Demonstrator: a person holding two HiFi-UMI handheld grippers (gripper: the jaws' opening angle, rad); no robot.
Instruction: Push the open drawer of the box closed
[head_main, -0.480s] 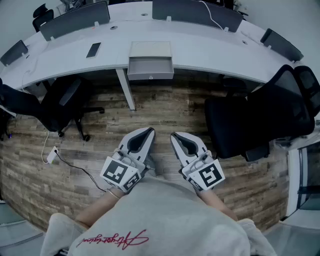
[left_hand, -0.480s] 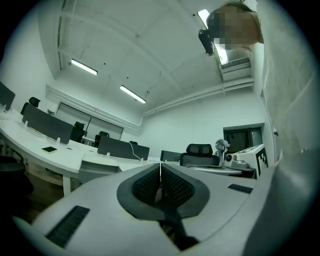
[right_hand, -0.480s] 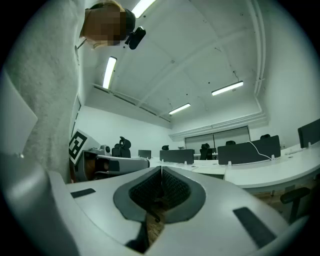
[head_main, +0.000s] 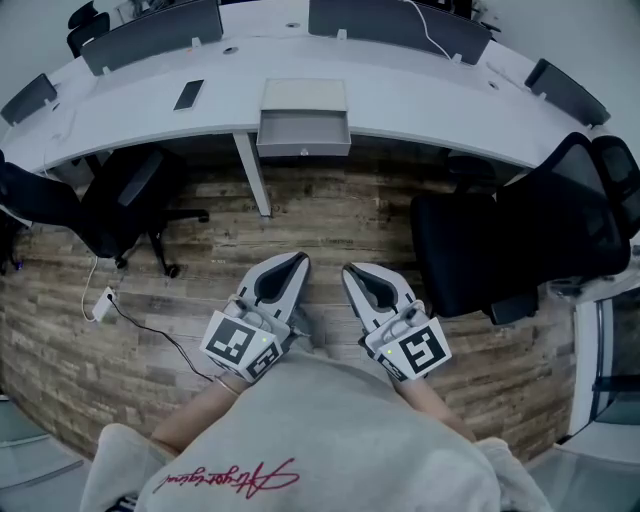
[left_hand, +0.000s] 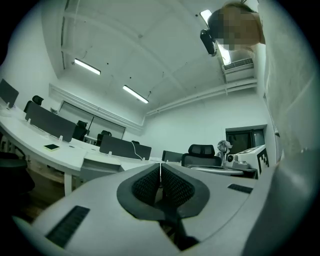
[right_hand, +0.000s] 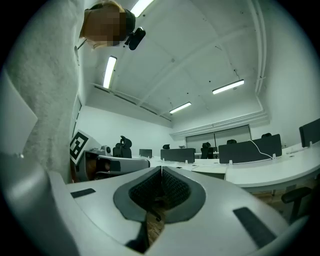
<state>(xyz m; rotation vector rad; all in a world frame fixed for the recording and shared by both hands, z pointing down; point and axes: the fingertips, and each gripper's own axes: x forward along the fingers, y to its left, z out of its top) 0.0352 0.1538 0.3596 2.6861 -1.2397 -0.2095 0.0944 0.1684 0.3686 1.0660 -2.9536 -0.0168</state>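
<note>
A grey box (head_main: 303, 96) sits on the curved white desk (head_main: 420, 100), its drawer (head_main: 304, 133) pulled out over the desk's front edge. Both grippers are held close to my body, well short of the desk, above the wooden floor. The left gripper (head_main: 299, 262) is shut with nothing in it; its jaws meet at the tip (left_hand: 160, 164). The right gripper (head_main: 350, 271) is also shut and empty, jaws pressed together (right_hand: 161, 168). In the left gripper view the box's drawer (left_hand: 100, 170) shows faintly at the desk's edge.
A black office chair (head_main: 520, 235) stands right of the path to the desk, another chair (head_main: 105, 205) at the left. A desk leg (head_main: 250, 175) stands just left of the drawer. A cable and power strip (head_main: 105, 308) lie on the floor. A phone (head_main: 187, 95) lies on the desk.
</note>
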